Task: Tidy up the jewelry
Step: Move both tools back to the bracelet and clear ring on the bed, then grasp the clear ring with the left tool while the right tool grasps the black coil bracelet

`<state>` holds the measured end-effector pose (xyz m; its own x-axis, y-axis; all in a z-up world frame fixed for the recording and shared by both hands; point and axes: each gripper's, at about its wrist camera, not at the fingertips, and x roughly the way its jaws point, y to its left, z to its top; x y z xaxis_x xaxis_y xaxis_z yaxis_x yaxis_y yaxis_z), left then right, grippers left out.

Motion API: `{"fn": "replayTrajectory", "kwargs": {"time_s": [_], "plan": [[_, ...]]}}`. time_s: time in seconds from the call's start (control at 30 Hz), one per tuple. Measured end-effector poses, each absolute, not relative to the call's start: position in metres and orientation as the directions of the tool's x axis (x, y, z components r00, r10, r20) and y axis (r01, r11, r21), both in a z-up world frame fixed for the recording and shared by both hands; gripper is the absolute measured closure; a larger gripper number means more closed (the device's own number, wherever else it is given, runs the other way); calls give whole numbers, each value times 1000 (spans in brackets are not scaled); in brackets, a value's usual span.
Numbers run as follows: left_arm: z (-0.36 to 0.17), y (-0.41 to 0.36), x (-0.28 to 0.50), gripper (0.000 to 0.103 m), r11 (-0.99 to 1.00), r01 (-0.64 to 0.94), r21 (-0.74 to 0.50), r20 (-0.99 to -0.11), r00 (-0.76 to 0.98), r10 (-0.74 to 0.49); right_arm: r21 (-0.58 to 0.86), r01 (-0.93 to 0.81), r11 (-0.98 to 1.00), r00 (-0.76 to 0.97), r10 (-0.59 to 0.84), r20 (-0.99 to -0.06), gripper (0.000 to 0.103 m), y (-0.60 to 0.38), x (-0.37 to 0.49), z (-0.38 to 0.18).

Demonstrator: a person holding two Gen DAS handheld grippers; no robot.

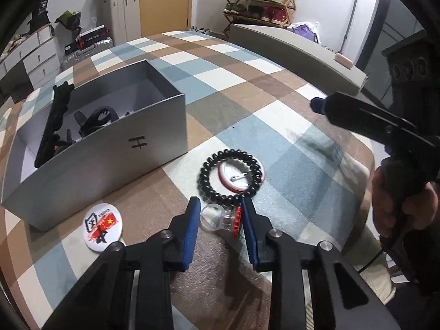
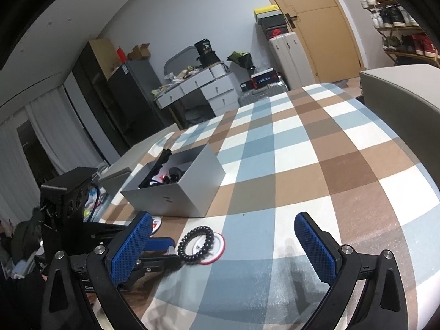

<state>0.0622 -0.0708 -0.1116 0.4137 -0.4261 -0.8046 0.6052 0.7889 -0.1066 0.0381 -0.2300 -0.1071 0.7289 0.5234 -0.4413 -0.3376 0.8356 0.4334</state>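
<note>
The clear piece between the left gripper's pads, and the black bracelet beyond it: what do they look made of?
The clear piece looks like glossy transparent plastic, maybe acrylic: the cloth shows through it, and a red ribbed part sits at one end. The black bracelet looks like polished beads, with a highlight on each; stone, glass or plastic cannot be told.

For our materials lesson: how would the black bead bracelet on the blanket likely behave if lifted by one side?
The black bead bracelet looks strung from separate round beads, so it would probably sag into a drooping loop. Glossy beads may slip between pads.
</note>
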Motion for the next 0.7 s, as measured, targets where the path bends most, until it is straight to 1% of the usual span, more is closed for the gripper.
{"fn": "replayTrajectory", "kwargs": {"time_s": [0.2, 0.37, 0.53, 0.6, 0.67, 0.7], "plan": [[-110, -66, 59, 79, 798, 592, -110, -806, 417, -421, 432, -371, 822, 694, 554, -460, 0, -222, 38, -106], [-97, -50, 55, 79, 813, 572, -108, -786, 451, -422, 430, -400, 809, 678, 577, -456, 0, -215, 36, -105], [-85, -24, 53, 79, 846, 510, -154, -760, 486, -432, 387, -409, 827, 659, 560, -501, 1, -200, 37, -107], [-82, -11, 53, 79, 863, 473, -177, -757, 495, -426, 363, -430, 827, 632, 563, -533, 6, -189, 39, -109], [-79, -2, 51, 79, 875, 445, -192, -753, 504, -422, 327, -439, 837, 618, 545, -566, 15, -178, 41, -112], [-79, 2, 51, 79, 877, 438, -196, -751, 509, -421, 312, -440, 842, 615, 536, -579, 17, -174, 42, -114]]}}
